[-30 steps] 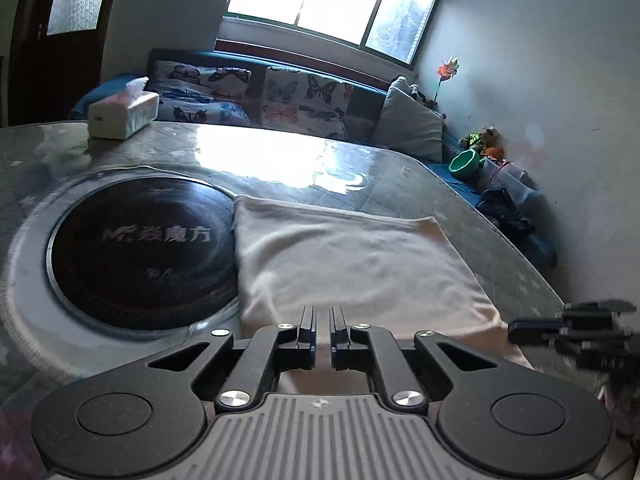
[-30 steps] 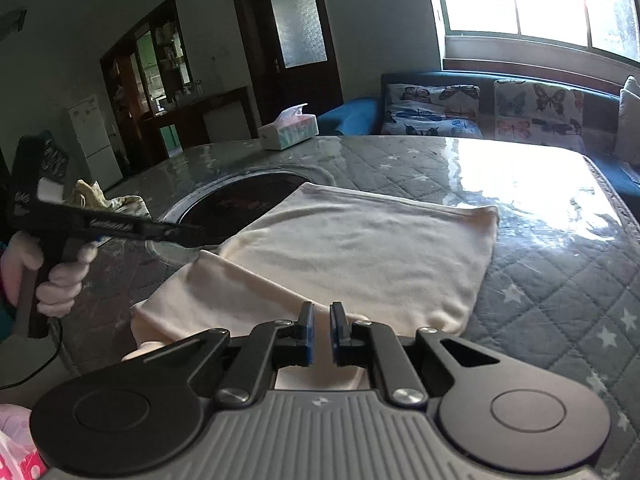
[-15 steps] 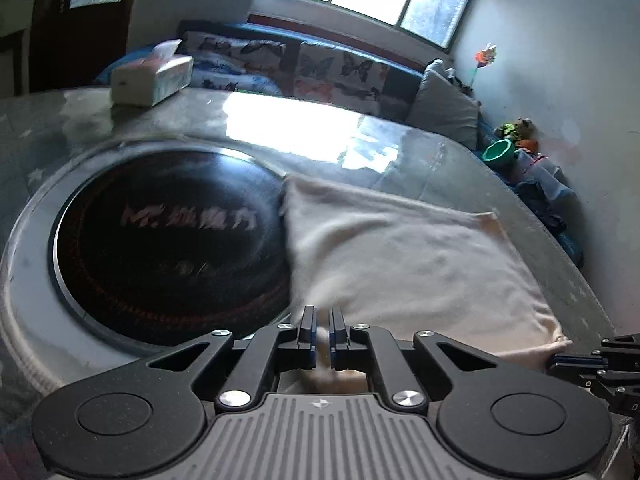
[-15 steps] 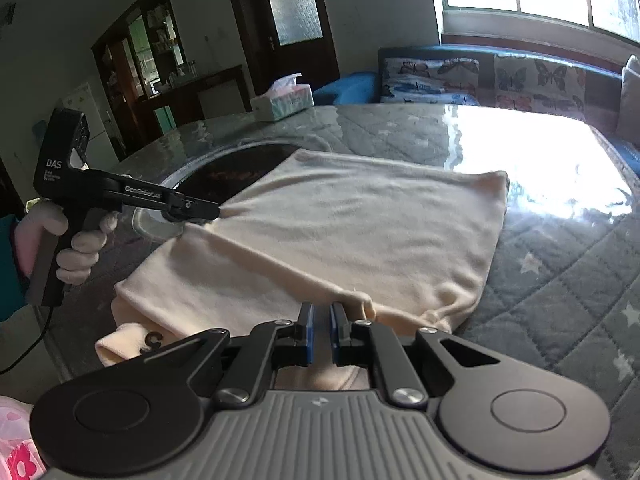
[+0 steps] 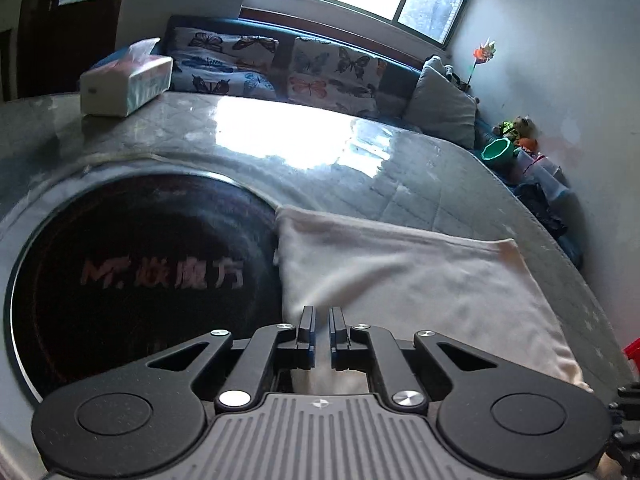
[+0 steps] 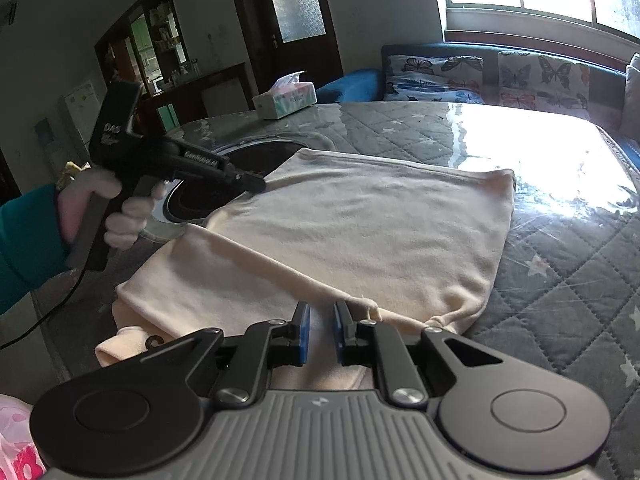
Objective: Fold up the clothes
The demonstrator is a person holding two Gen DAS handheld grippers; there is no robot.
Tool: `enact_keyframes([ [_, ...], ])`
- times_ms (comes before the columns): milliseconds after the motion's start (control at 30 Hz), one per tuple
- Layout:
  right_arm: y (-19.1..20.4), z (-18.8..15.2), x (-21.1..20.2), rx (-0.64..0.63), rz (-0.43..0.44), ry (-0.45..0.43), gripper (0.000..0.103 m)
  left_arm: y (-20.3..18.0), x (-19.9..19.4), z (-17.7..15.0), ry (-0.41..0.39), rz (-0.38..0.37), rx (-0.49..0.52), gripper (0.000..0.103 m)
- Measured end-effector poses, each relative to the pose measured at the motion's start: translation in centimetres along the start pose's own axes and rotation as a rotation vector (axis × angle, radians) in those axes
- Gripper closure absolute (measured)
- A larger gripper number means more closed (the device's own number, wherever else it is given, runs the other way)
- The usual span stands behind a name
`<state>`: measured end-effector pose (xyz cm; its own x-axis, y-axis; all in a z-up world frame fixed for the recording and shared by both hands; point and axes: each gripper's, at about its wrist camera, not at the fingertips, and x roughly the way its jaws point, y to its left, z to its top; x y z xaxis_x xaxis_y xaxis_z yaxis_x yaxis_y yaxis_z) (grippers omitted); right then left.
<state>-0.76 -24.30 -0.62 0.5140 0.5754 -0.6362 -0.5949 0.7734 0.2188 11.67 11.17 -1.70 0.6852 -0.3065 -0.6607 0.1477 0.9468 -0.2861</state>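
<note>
A cream garment [image 6: 360,232] lies partly folded on the quilted table, its near part doubled over; it also shows in the left wrist view [image 5: 420,280]. My left gripper [image 5: 322,322] is shut on the garment's left edge beside the black round plate; in the right wrist view the left gripper [image 6: 256,182] pinches that edge. My right gripper [image 6: 322,320] is shut on a fold of the garment at its near right edge, with cloth between the blue pads.
A black round cooktop plate [image 5: 140,272] sits in the table left of the garment. A tissue box [image 5: 124,84] stands at the far left edge. A sofa with butterfly cushions [image 5: 280,68] runs behind the table. The quilted table cover [image 6: 560,264] extends right.
Both grippers have carried the garment's near edge forward over itself, away from the table's front edge. The left gripper has moved to the garment's left edge by the black plate.
</note>
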Motion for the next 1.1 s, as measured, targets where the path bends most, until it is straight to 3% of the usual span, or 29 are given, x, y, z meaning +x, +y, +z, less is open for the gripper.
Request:
enact_keyframes([
  [533,-0.2,0.2,0.1,0.008,0.012,-0.001,0.09,0.3,4.6,4.1,-0.034,0.087,0.037,0.094],
  [767,0.0,0.3,-1.0,-0.005,0.004,-0.013,0.09,-1.2,0.2,1.9,-0.053,0.049,0.109,0.087],
  [1100,1.0,-0.9,-2.4,-0.064,-0.01,0.019,0.088,-6.2,-8.0,-5.7,-0.04,-0.102,0.297,0.084],
])
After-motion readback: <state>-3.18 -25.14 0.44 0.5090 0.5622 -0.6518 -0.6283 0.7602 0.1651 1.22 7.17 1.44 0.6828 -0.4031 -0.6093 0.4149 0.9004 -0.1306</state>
